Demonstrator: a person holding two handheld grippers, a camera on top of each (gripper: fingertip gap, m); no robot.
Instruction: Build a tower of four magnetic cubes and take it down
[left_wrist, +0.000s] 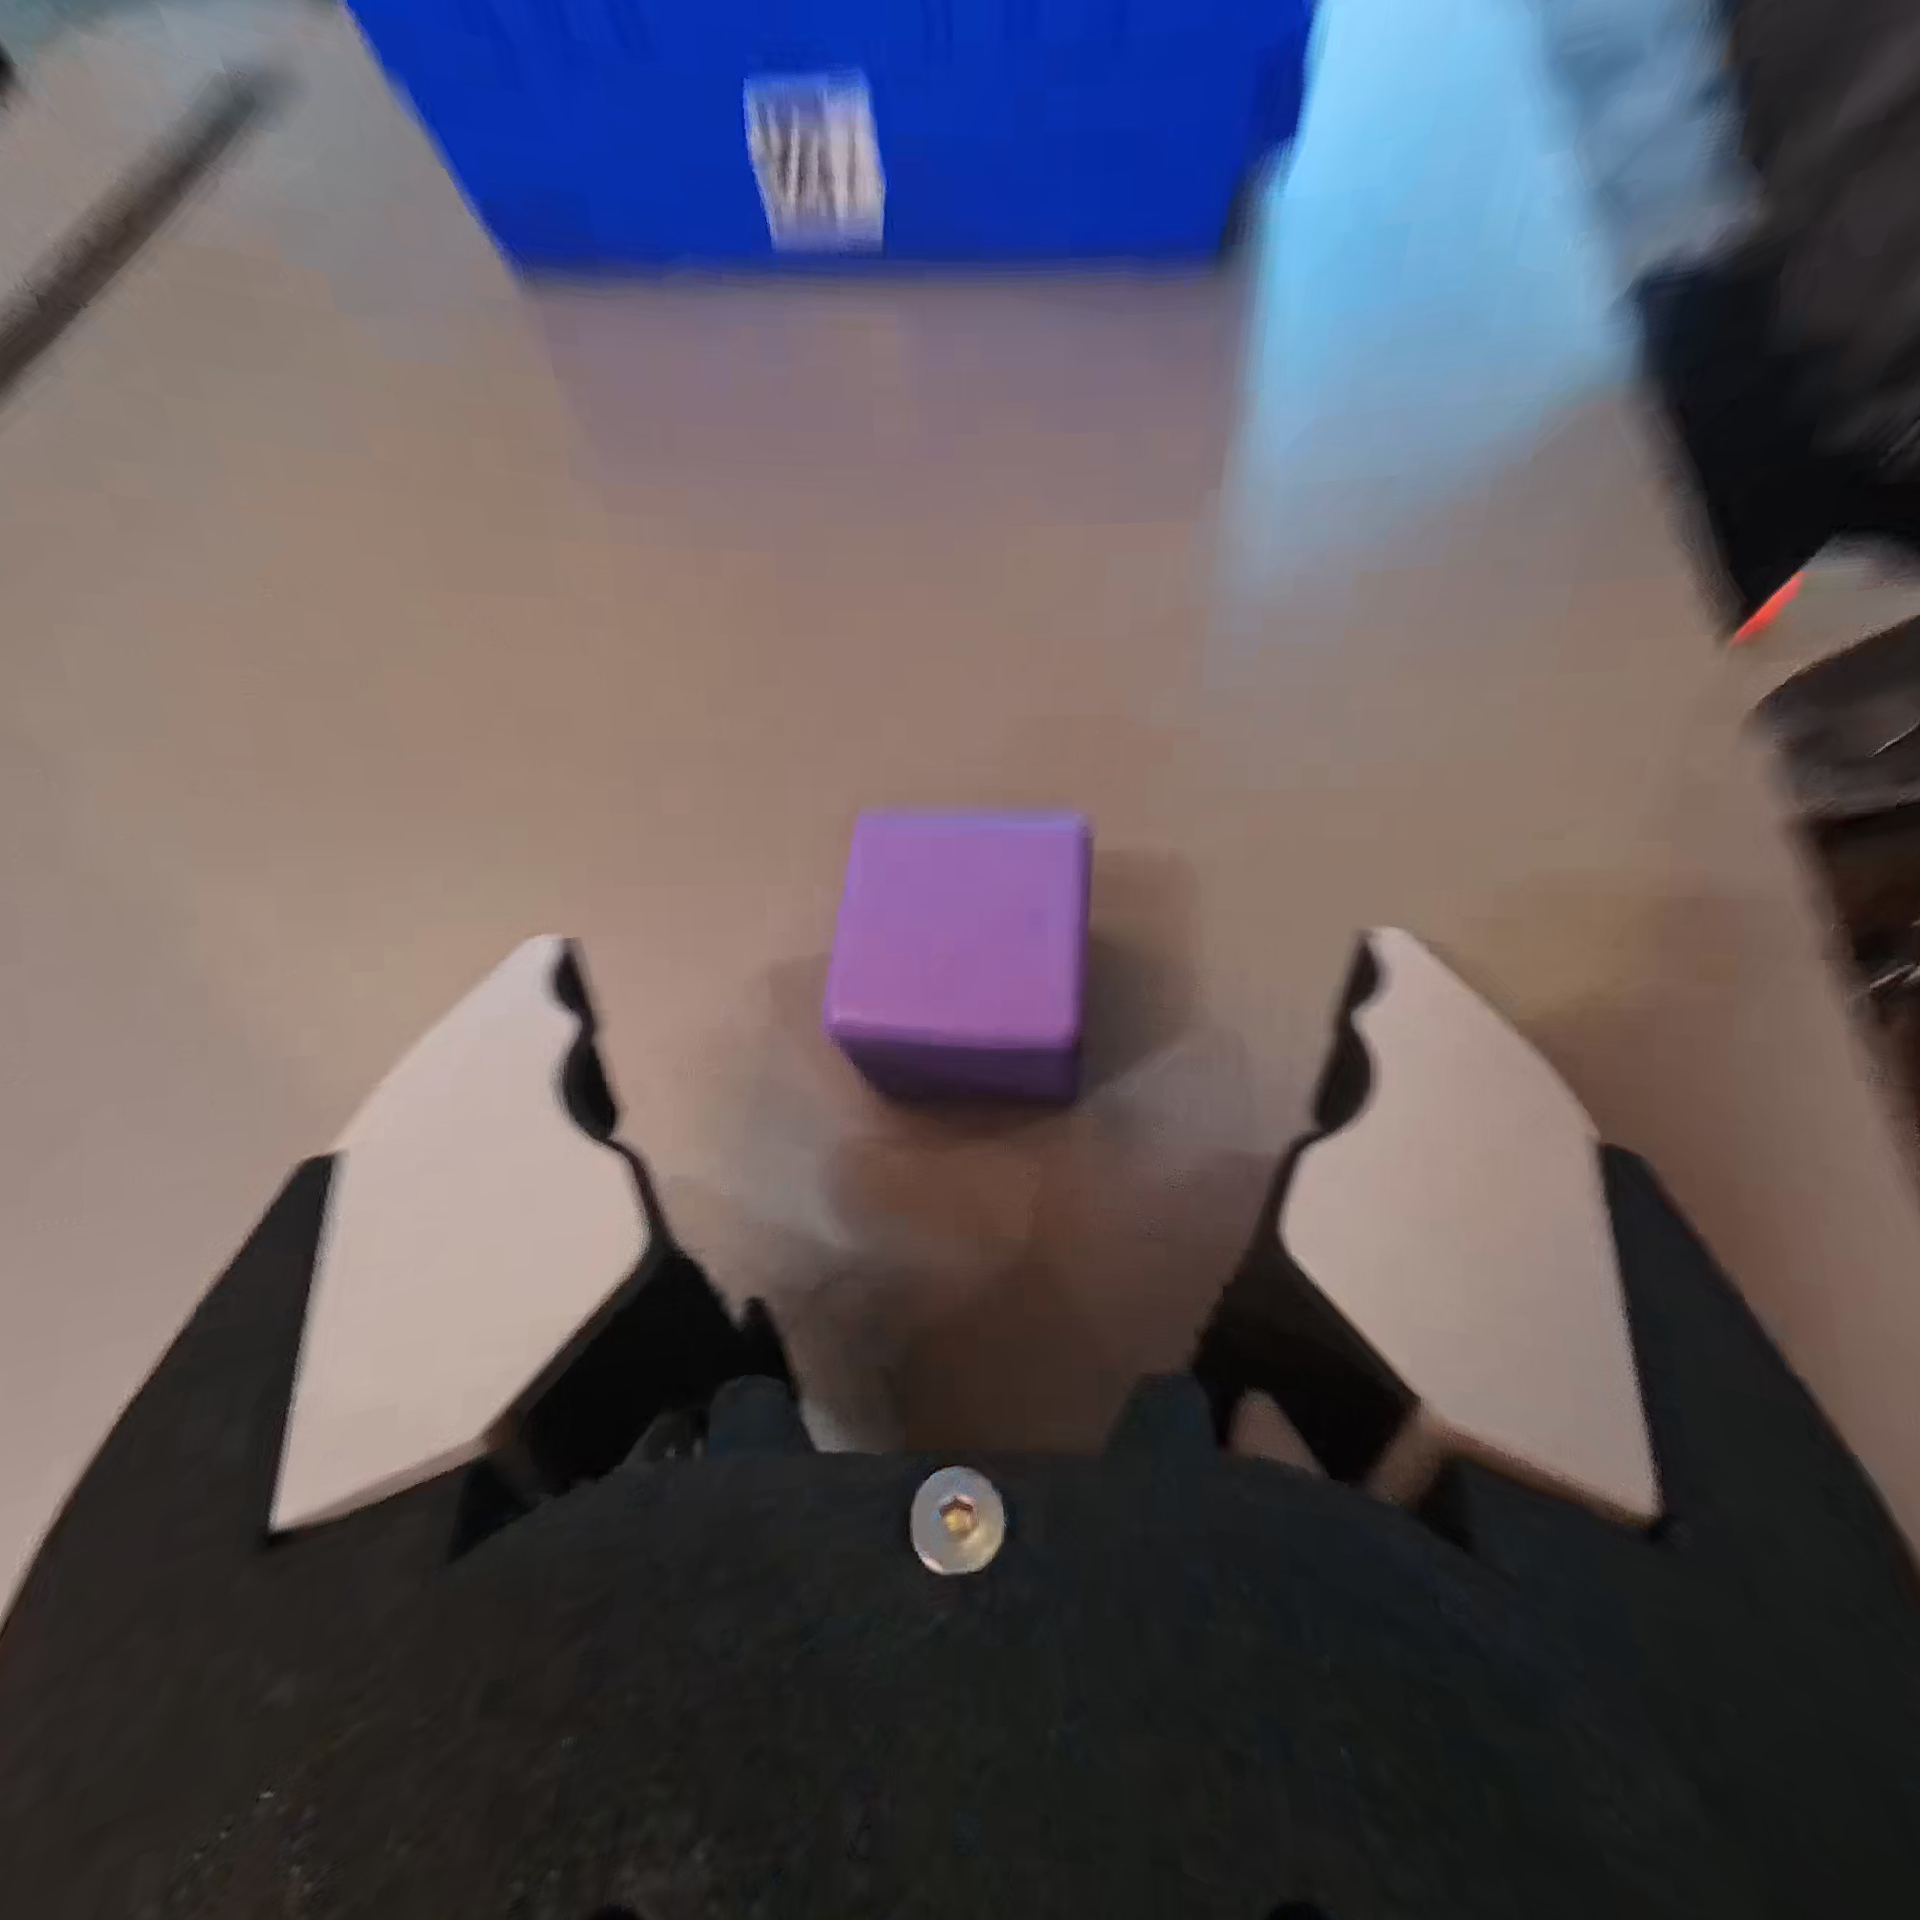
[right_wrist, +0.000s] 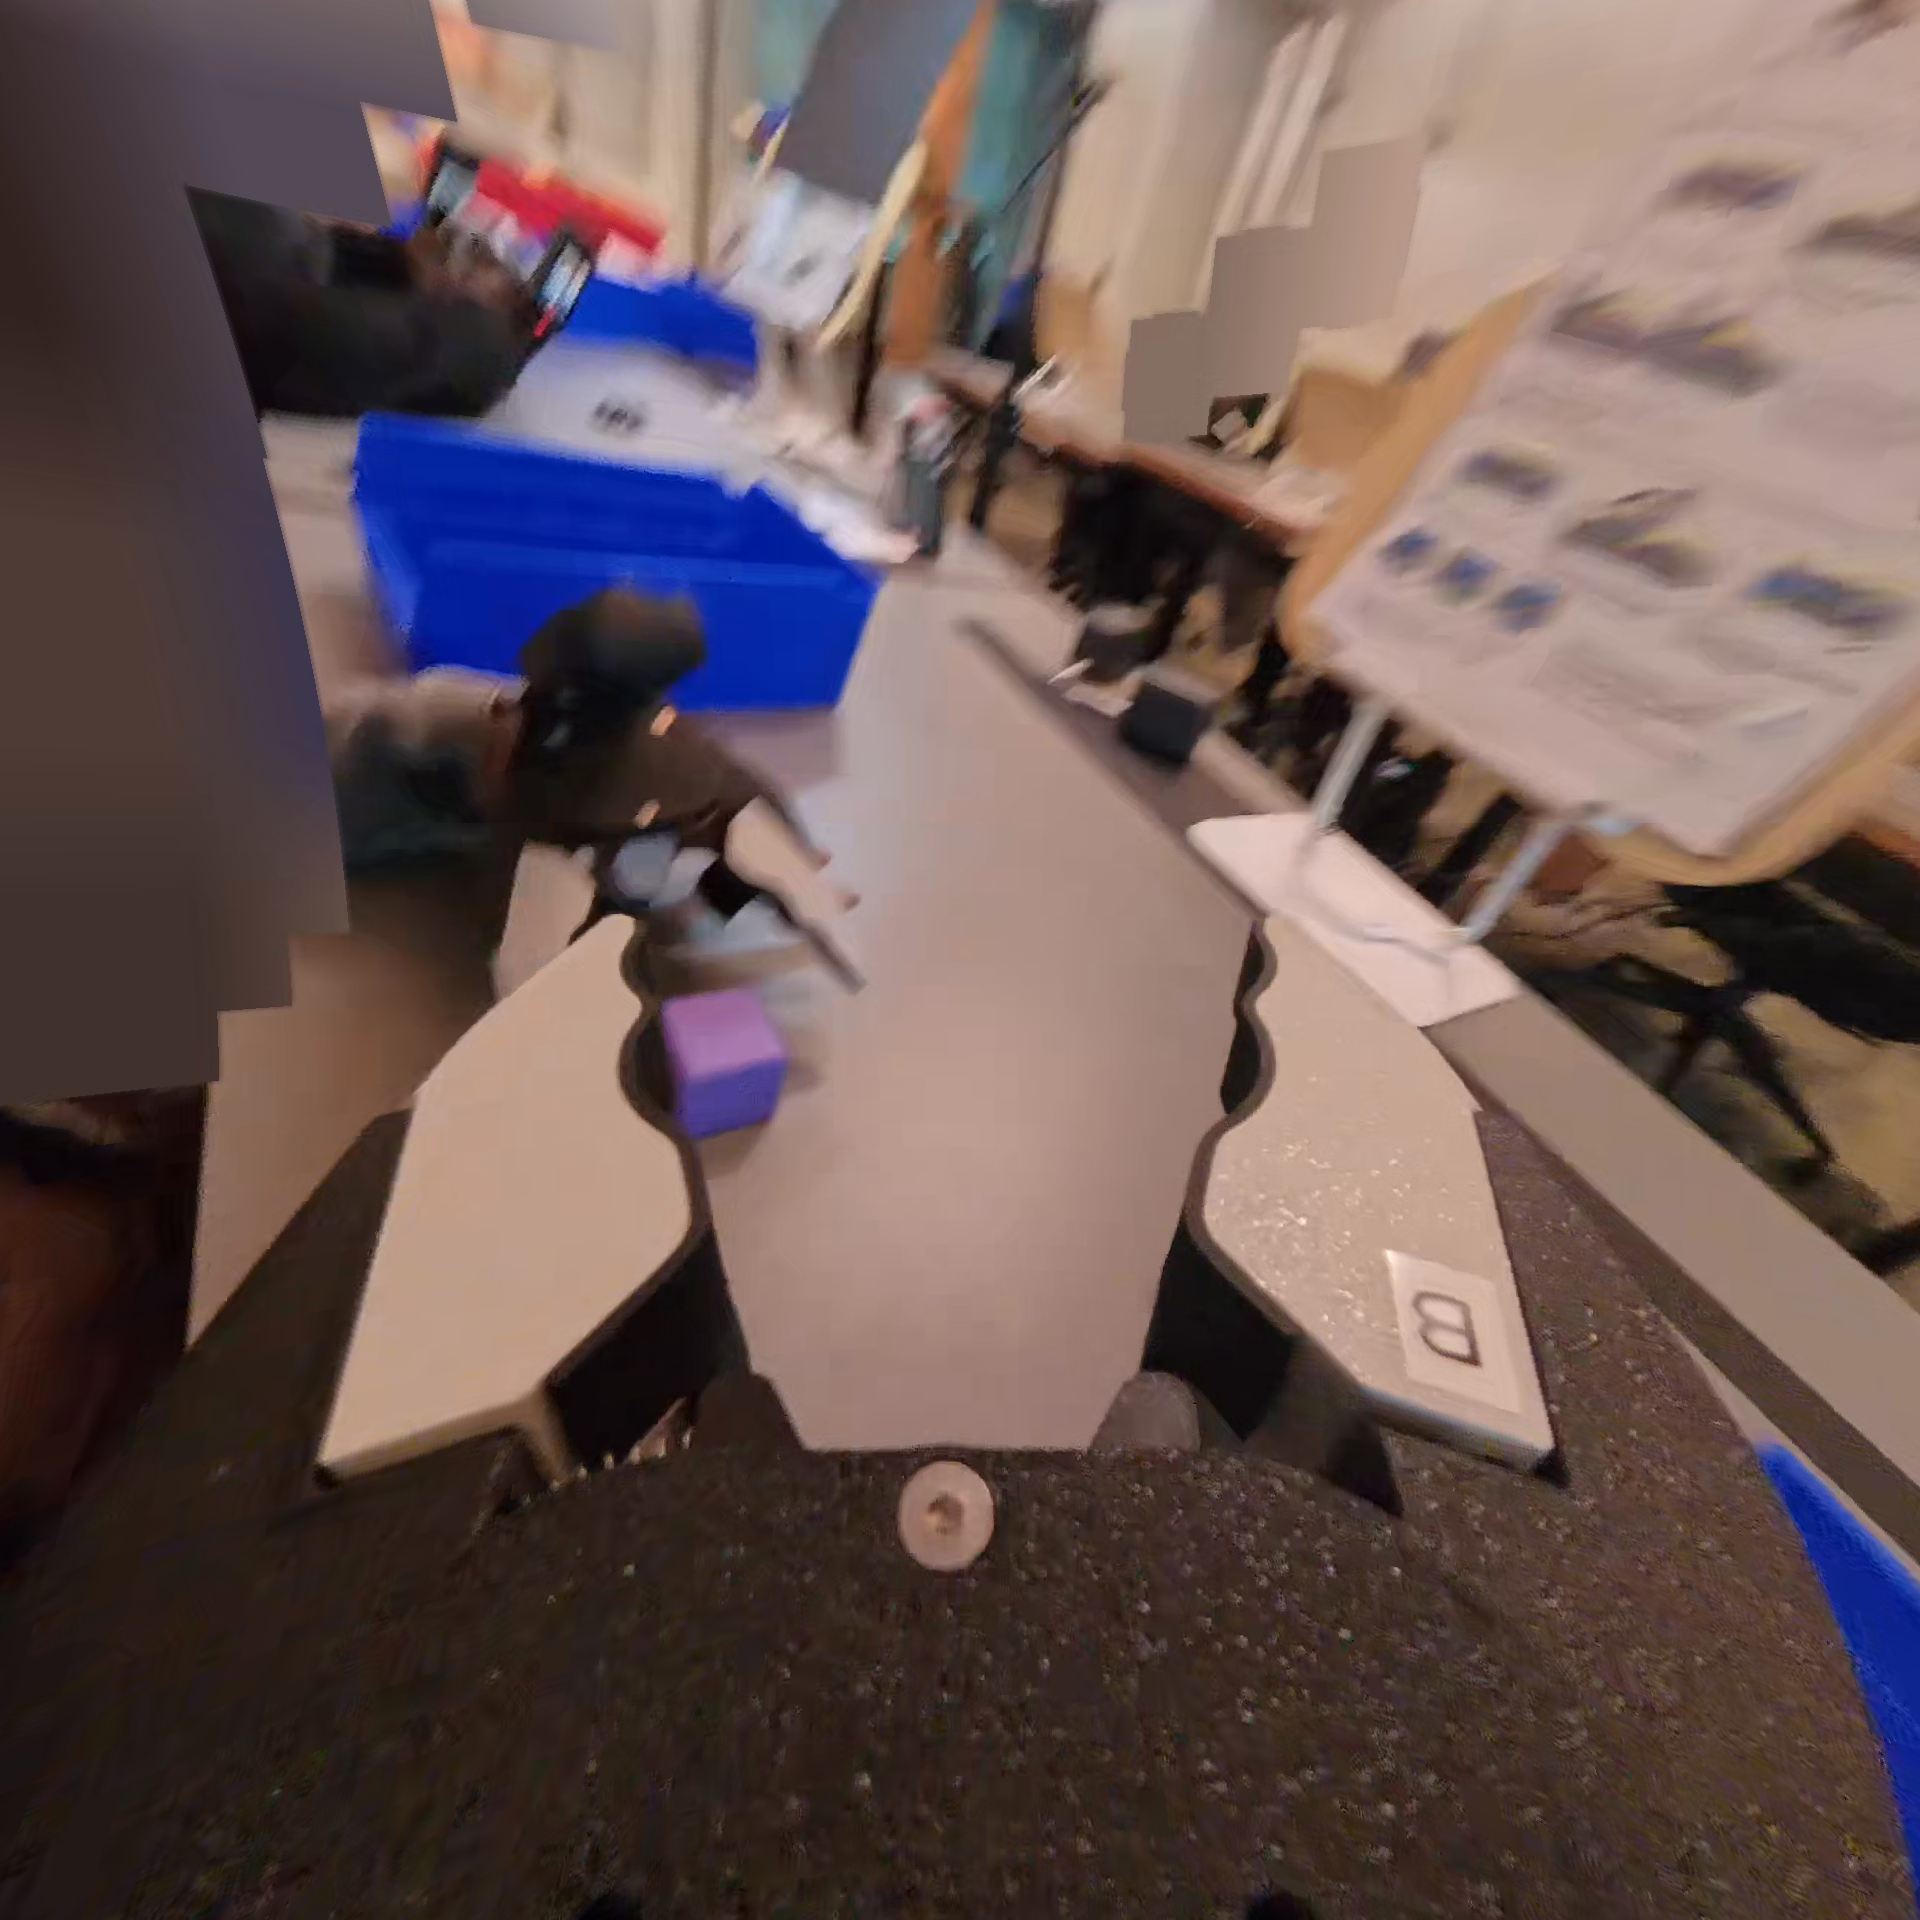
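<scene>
Resting alone on the surface, the purple cube sat between the left gripper's wide-apart jaws, untouched; the right gripper, jaws apart and bare, saw it at 9 o'clock.

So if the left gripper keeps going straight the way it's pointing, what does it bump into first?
Probably the purple cube. It sits on the table just ahead of the left gripper, whose jaws are wide open and not touching it. The blue bin is farther back. Blur makes depth uncertain.
</scene>
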